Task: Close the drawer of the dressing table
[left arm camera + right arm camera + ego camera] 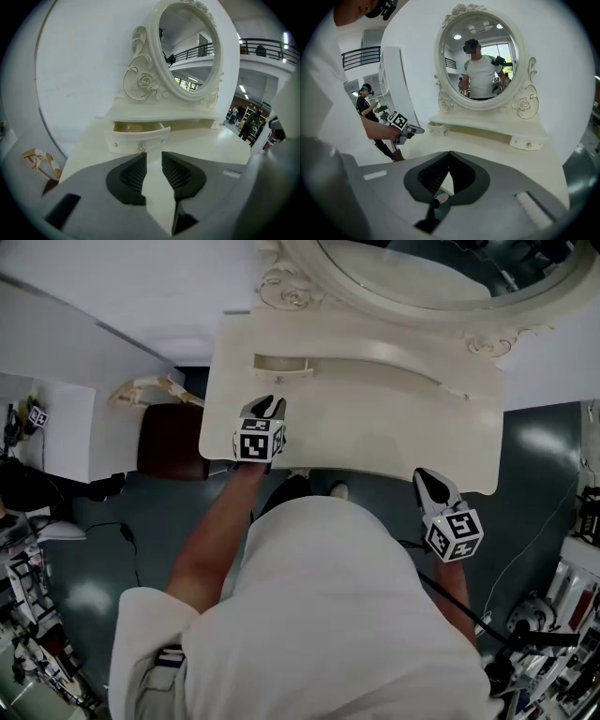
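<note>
White wall and grey floor frame a cream dressing desk topped by an oval mirror. At left, a bare forearm reaches the left gripper over the desk's front edge, angled downward, jaws spread with nothing between them. At right, the right gripper hovers by the front edge, jaws pressed together. The drawer, below the mirror's left side, stands pulled out, showing a small knob.
</note>
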Action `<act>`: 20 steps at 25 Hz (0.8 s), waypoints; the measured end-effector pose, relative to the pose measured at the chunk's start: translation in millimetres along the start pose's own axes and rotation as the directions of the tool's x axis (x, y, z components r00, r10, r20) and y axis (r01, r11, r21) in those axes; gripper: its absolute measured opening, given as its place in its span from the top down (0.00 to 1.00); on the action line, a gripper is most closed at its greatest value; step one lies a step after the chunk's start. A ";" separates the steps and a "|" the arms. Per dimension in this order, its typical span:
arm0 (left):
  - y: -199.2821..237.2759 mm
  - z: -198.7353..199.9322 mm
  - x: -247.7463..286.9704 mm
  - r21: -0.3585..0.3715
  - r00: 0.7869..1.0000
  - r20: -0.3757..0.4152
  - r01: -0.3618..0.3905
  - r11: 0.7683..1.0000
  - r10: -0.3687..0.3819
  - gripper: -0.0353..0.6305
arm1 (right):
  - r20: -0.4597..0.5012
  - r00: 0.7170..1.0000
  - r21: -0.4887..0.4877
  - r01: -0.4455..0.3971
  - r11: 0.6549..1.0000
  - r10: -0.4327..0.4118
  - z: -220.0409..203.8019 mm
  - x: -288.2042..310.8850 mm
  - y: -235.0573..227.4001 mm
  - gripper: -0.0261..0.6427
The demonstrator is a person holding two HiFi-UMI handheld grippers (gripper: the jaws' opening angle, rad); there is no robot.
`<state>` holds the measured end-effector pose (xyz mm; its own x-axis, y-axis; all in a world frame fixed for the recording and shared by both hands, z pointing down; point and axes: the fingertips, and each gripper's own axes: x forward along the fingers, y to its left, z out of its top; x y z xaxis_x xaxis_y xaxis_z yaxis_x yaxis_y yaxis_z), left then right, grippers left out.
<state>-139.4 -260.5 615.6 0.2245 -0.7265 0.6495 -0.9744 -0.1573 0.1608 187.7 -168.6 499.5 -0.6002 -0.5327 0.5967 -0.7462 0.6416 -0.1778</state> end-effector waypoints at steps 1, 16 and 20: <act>5.1 0.9 7.0 -0.004 1.000 -0.007 -0.001 1.000 0.001 0.79 | -0.006 1.000 0.006 0.010 1.000 -0.010 1.8 2.8 -1.3 0.96; 31.2 2.0 64.1 -0.023 0.995 -0.086 0.044 0.999 -0.046 0.74 | -0.064 0.994 0.063 0.097 0.993 -0.093 13.2 29.8 -0.8 0.96; 30.3 2.9 69.0 -0.019 0.994 -0.097 0.051 0.998 -0.053 0.77 | -0.070 0.992 0.073 0.109 0.991 -0.104 15.5 33.2 -1.0 0.96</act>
<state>-153.5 -317.3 663.1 0.2762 -0.6486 0.7092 -0.9611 -0.1814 0.2085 164.0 -195.5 507.4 -0.4973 -0.5565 0.6656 -0.8265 0.5372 -0.1683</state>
